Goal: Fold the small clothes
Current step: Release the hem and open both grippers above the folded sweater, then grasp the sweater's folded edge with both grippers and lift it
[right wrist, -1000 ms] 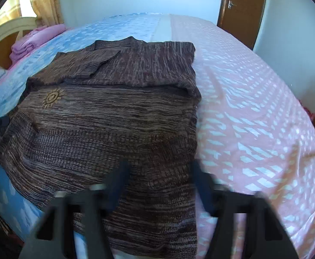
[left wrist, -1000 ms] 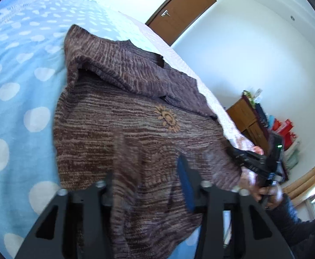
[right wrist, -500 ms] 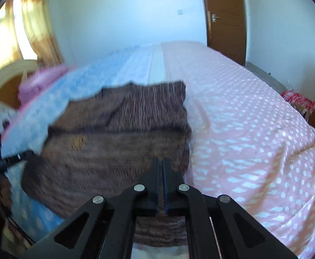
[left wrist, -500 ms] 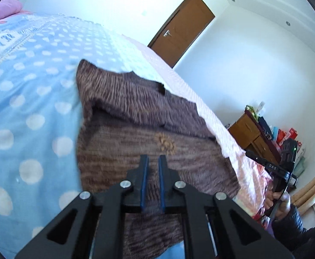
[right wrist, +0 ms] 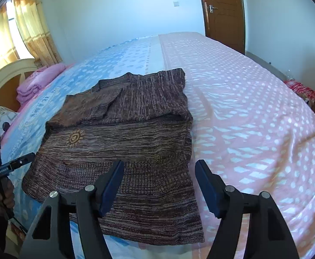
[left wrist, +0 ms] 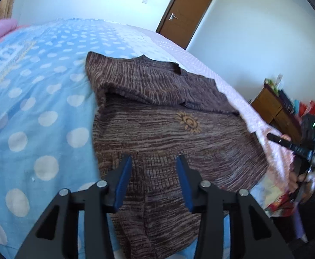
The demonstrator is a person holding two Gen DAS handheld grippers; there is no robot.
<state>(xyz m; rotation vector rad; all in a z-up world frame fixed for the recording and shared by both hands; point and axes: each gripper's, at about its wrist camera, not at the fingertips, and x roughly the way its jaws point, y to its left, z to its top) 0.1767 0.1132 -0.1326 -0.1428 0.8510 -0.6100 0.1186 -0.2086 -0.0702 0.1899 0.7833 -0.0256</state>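
We are spreading the left tool (left wrist: 154, 180) open over the near hem of the brown knit sweater (left wrist: 170, 133); its blue pads are parting and nothing is pinched between them, the knit only lying below the gap. We are opening the right tool (right wrist: 158, 185) too, wider, above the sweater's near right corner, and it is gripping nothing either.

The sweater is lying flat on the bed (right wrist: 254, 108), straddling the seam where the blue dotted cover meets the pink one. Its far part, with the sleeves, is already lying doubled over the body, and the sun emblem (right wrist: 75, 137) is showing just this side of that fold, toward the left. The near hem is reaching almost to the near edge of the bed. In the right wrist view the hand holding the left tool is showing at the far left edge; in the left wrist view the other hand is showing at the far right.

We are judging that one fold is done and that we are between grips, readying for the next fold. The next move is probably calling for both tools to drop onto the near hem, one toward each corner, close on the knit, and carry it away from us over the folded part. The loose knit may be sagging or slipping if we are catching only one layer.
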